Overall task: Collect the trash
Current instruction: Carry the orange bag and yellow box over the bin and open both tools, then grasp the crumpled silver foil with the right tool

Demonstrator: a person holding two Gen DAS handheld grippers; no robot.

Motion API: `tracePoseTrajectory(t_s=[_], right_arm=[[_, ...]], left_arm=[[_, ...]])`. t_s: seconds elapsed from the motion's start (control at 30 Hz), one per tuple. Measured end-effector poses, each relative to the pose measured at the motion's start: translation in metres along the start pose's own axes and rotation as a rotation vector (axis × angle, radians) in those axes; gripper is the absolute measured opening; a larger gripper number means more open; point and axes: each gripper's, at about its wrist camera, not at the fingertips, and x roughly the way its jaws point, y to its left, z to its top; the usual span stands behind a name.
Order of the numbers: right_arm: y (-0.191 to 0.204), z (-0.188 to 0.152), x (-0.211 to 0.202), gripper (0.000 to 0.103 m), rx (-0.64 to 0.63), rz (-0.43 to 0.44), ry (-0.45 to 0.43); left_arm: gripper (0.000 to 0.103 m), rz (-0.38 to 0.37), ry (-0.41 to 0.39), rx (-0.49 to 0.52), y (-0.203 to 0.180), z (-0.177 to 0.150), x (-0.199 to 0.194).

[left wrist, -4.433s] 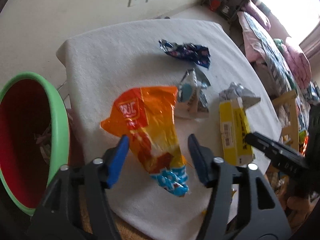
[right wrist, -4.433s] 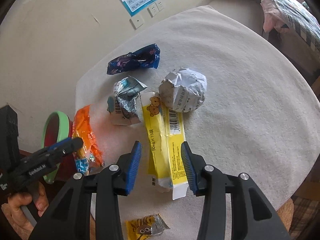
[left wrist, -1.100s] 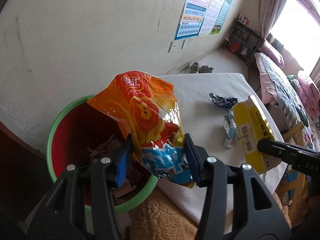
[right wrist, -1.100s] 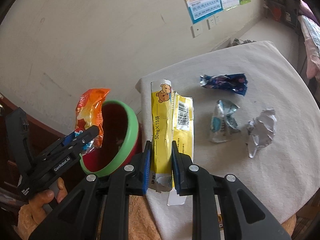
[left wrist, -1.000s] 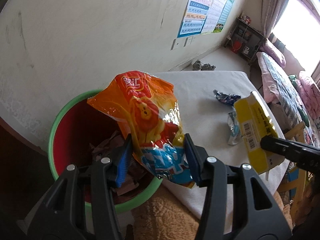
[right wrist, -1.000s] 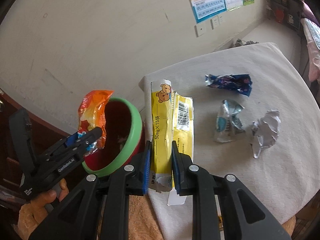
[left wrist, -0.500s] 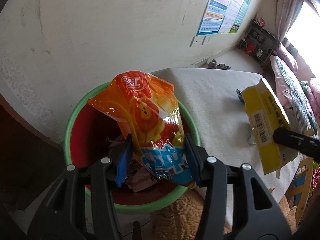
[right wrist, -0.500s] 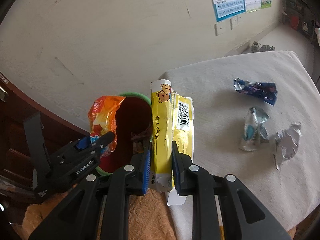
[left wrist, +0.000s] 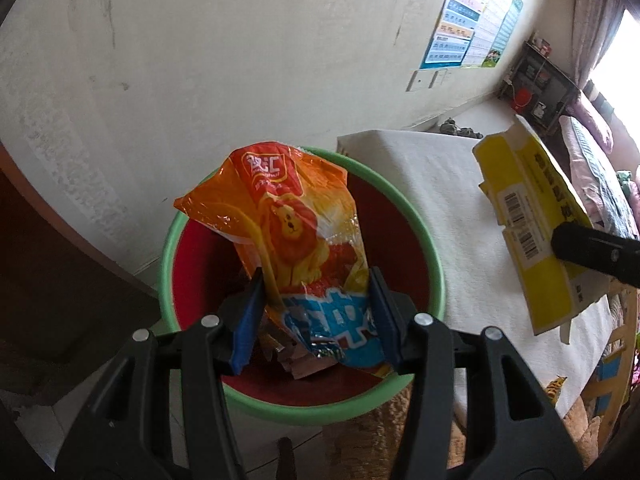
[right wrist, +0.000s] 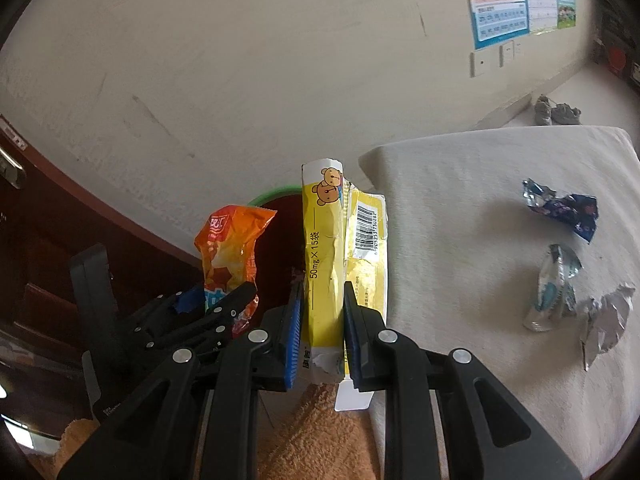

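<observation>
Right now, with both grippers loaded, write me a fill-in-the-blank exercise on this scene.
1. The left hand-held gripper is shut on the ____ snack bag.
2. The right hand-held gripper is shut on a flattened ____ box.
3. The bin under the snack bag has a ____ rim.
4. ____ pieces of trash lie on the white cloth.

Missing words: orange; yellow; green; Three
</observation>
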Motion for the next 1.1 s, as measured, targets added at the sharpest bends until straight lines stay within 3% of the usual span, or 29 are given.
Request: tracePoseTrajectory(t_s=[0.53,0.63,0.7,0.77,0.97,1.1], right_arm=[[0.034,0.009,0.026,0.02,-0.057,0.05,0.036],[0.036,0.01,0.026,0.022,-0.055,0.065,0.028],[0.034,0.011,0.024,0.027,-0.043,0.079,0.014],[0.032,0.011,0.021,0.053,-0.028,0.088,-0.003],[0.022,0.008,0.003,0.053,-0.006,0.096,-0.046],[0.001,0.001,-0.013,0.057,0.005,0.039,-0.081]], left_arm=[[0.049,0.048,0.019,-0.034,0.019,-0.003,0.005],[0.053,0.065,0.005,-0.052,0.022,-0.004,0.001],[0.059,0.072,0.0,-0.059,0.023,-0.003,-0.001],[0.067,0.075,0.003,-0.061,0.023,-0.003,0.0],[0.074,0.078,0.005,-0.05,0.018,-0.005,-0.003],[0.074,0.066,0.001,-0.03,0.011,-0.005,-0.006]])
